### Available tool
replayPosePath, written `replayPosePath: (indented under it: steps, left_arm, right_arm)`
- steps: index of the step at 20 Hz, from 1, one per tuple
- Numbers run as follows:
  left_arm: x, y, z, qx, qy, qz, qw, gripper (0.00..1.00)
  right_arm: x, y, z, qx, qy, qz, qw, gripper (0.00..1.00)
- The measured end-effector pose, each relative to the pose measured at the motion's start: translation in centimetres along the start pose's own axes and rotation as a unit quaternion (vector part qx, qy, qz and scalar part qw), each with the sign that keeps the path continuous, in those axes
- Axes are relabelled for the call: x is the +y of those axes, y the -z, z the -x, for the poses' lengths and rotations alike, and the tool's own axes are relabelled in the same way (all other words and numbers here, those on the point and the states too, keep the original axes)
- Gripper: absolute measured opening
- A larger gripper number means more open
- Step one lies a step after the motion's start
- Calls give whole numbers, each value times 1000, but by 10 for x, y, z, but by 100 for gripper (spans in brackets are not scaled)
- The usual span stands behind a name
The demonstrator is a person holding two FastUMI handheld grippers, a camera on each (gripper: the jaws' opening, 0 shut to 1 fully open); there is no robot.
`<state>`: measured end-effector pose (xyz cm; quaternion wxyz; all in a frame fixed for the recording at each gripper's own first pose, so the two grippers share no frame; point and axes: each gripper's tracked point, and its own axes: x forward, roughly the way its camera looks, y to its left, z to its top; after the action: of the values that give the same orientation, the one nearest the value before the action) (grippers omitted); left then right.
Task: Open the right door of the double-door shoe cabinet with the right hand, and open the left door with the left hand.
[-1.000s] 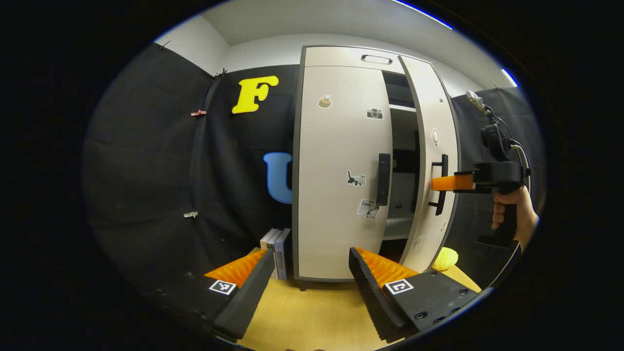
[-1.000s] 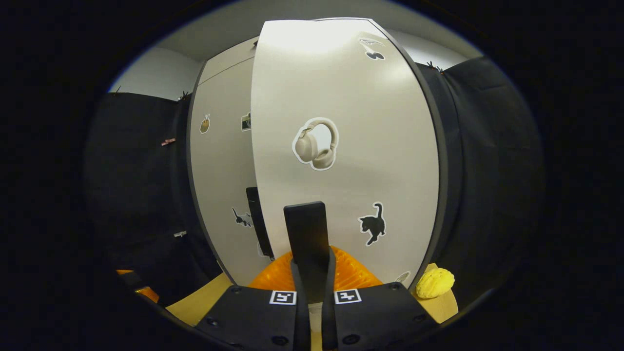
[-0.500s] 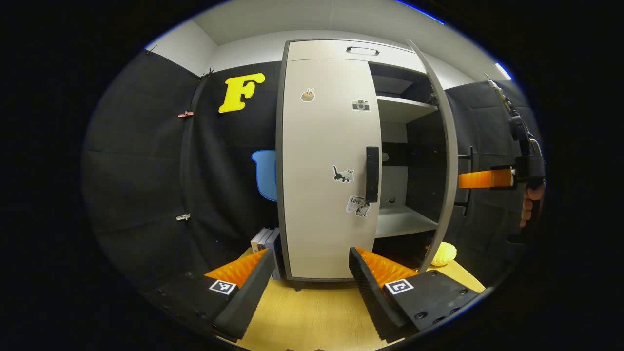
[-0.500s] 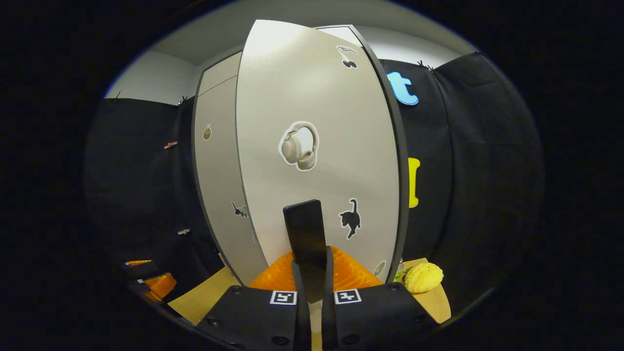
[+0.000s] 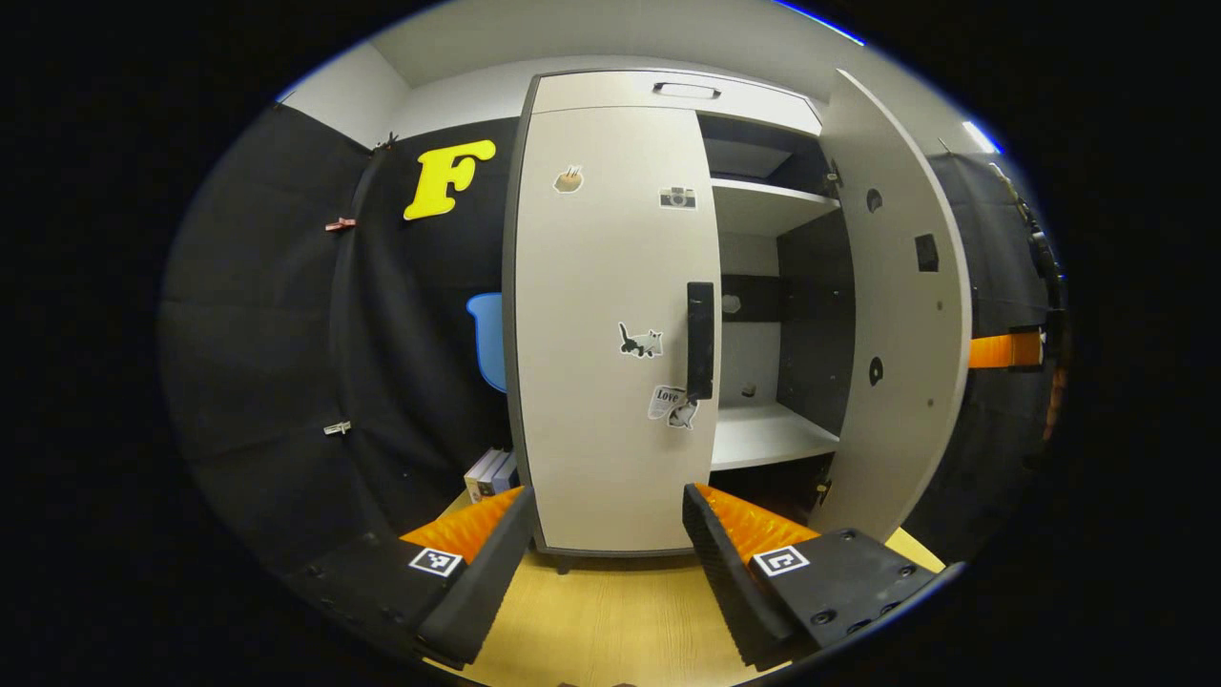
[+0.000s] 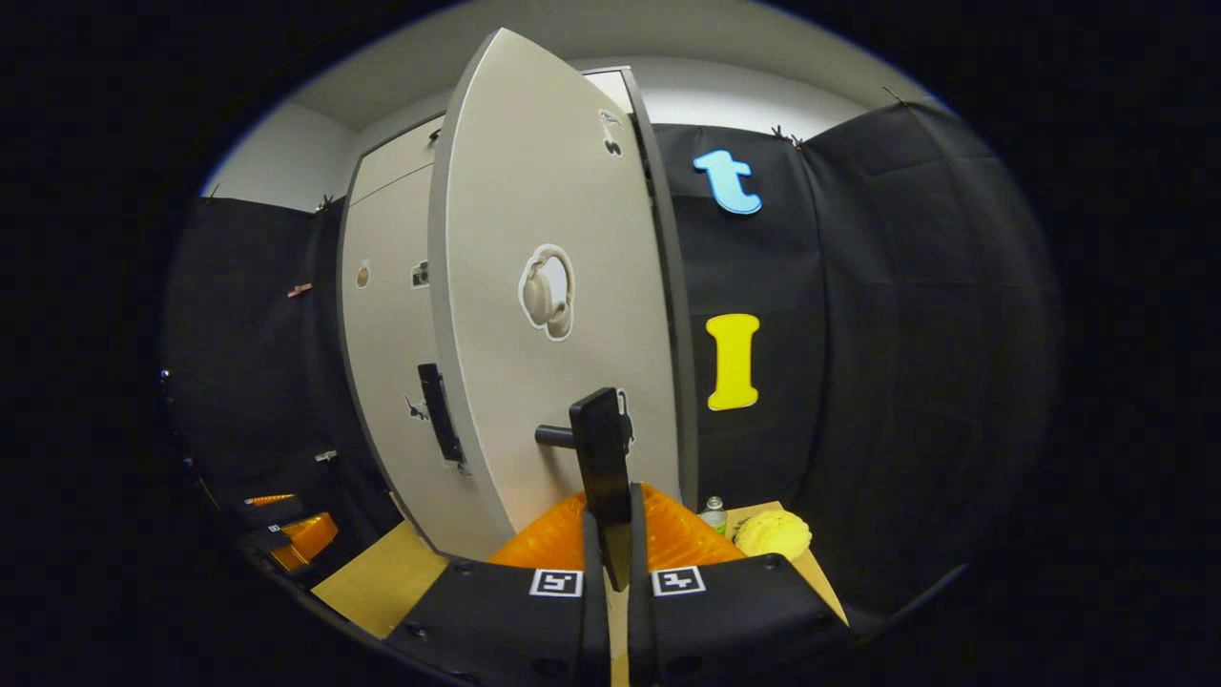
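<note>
Between the right gripper's (image 6: pixel 610 544) clenched fingers sits the right door's handle (image 6: pixel 601 458); left gripper (image 5: pixel 601 563) fingers spread wide, left door's handle (image 5: pixel 700 341) well ahead.

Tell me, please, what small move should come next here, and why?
Probably bring the left gripper forward to the black bar handle of the shut pale-grey left door: its jaws are open and short of it, while the right door already stands wide, its handle clamped by the right gripper.
</note>
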<state>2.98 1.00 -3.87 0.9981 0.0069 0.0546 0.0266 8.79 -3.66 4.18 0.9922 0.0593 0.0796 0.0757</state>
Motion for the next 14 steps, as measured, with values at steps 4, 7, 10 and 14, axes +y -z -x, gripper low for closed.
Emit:
replayPosePath:
  steps: [4, 7, 10, 14]
  left_arm:
    - [-13, 8, -4, 9, 16, -1, 1000, 95]
    - [-26, 28, -3, 39, 33, 9, 999, 95]
    - [-29, 31, 3, 46, 36, 2, 998, 95]
    - [-22, 30, 7, 40, 32, 5, 999, 95]
  right_arm:
    - [-53, -13, 3, -35, 53, -2, 998, 8]
    - [-49, -10, -1, -36, 28, -34, 998, 5]
    - [-51, -9, -1, -37, 30, -27, 999, 5]
    - [-54, -9, 3, -36, 33, -34, 998, 6]
